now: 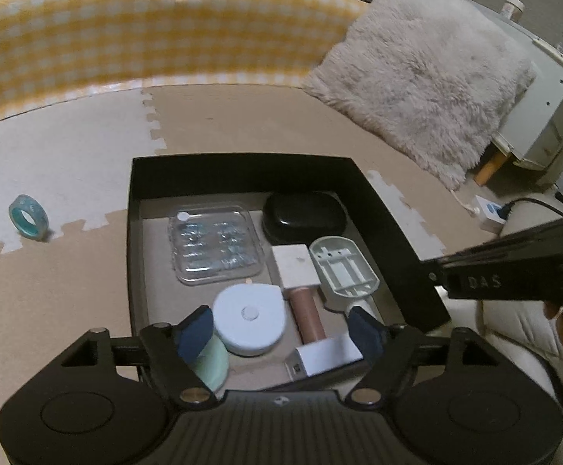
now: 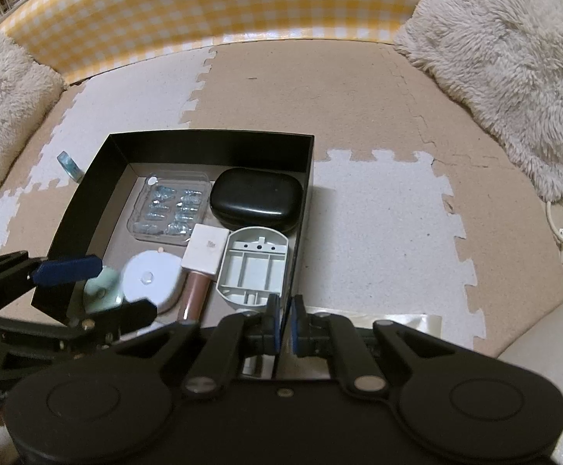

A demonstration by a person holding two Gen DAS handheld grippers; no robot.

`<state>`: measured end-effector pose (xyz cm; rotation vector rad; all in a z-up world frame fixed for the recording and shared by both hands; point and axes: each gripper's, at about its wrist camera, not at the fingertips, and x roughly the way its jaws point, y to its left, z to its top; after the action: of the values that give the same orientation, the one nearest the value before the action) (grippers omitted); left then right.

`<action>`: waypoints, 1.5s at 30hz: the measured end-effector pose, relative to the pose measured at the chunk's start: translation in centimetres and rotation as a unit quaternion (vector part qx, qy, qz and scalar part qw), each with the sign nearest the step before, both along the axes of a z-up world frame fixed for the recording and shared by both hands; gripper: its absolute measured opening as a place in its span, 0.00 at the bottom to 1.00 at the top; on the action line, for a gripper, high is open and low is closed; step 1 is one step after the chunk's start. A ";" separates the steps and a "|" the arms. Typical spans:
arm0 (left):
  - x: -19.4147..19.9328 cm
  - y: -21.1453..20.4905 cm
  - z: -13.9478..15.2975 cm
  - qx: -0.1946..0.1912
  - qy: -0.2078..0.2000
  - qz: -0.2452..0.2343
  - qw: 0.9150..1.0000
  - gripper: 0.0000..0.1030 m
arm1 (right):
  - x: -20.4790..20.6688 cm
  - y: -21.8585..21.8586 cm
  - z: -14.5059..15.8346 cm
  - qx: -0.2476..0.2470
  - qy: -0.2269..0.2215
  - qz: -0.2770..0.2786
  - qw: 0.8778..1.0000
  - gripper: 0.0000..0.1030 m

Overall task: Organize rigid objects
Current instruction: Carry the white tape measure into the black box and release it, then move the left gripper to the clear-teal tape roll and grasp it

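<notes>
- Left gripper (image 1: 279,331) of mine hangs spread wide over the near end of the black box (image 1: 242,170), with nothing pinched; its pads press on no object.
- Right gripper (image 2: 284,323) is pressed together at the box's near right wall; its pads seem to nip that wall's edge, though I cannot be sure it is clamped.
- Just below my left pad sits a mint-green round piece (image 1: 213,362), tucked in the near left corner of the box.
- Between my left gripper's pads and just ahead lie a white round case (image 1: 250,316), a pink tube with white cap (image 1: 306,312) and a small white block (image 1: 327,356) by the right pad.
- Further ahead are a clear blister pack (image 1: 215,248), a black oval case (image 1: 304,217) and a grey plastic tray part (image 1: 343,271).
- Count inside the box: seven items, one of each kind.
- One thing is left out: a teal tape roll (image 1: 29,217) stands on the foam mat (image 1: 68,162), well off to my left gripper's left, apart from the box.
- My judgement: the sorting is nearly done, with the tape roll the only loose piece I can see; fetching it falls to the left hand.
- Two fluffy cushions (image 2: 513,58) lie beyond, not part of the job as I judge it.
</notes>
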<state>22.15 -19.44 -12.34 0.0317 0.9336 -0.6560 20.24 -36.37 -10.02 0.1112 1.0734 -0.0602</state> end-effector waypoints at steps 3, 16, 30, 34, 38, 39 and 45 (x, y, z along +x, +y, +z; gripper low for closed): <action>-0.3 -0.2 0.3 0.003 0.002 -0.007 1.000 0.81 | 0.0 0.0 0.0 0.001 0.000 0.000 1.000 0.06; -1.0 -0.2 1.7 0.012 -0.013 -0.014 1.000 1.00 | -0.1 -0.1 0.0 0.005 -0.002 -0.001 1.000 0.06; 0.5 1.8 3.8 0.010 -0.047 0.006 0.999 1.00 | -0.1 -0.2 0.0 0.006 -0.002 -0.001 1.000 0.06; 1.9 3.4 4.6 0.003 -0.060 0.030 0.998 1.00 | -0.1 -0.2 -0.1 0.005 -0.002 -0.001 1.000 0.06; 3.4 5.3 4.9 0.003 -0.074 0.065 0.995 1.00 | -0.1 -0.1 0.0 0.001 -0.002 0.001 1.000 0.06; 3.8 5.8 4.9 0.002 -0.077 0.075 0.994 1.00 | -0.1 -0.1 0.0 0.000 -0.002 0.001 1.000 0.06; 6.5 8.4 4.2 0.013 -0.086 0.130 0.988 1.00 | 0.0 0.0 0.0 0.000 -0.002 0.002 1.000 0.06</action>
<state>28.67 -11.08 -8.14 -0.0099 0.7635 -0.3915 20.19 -36.38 -10.07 0.1090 1.0702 -0.0573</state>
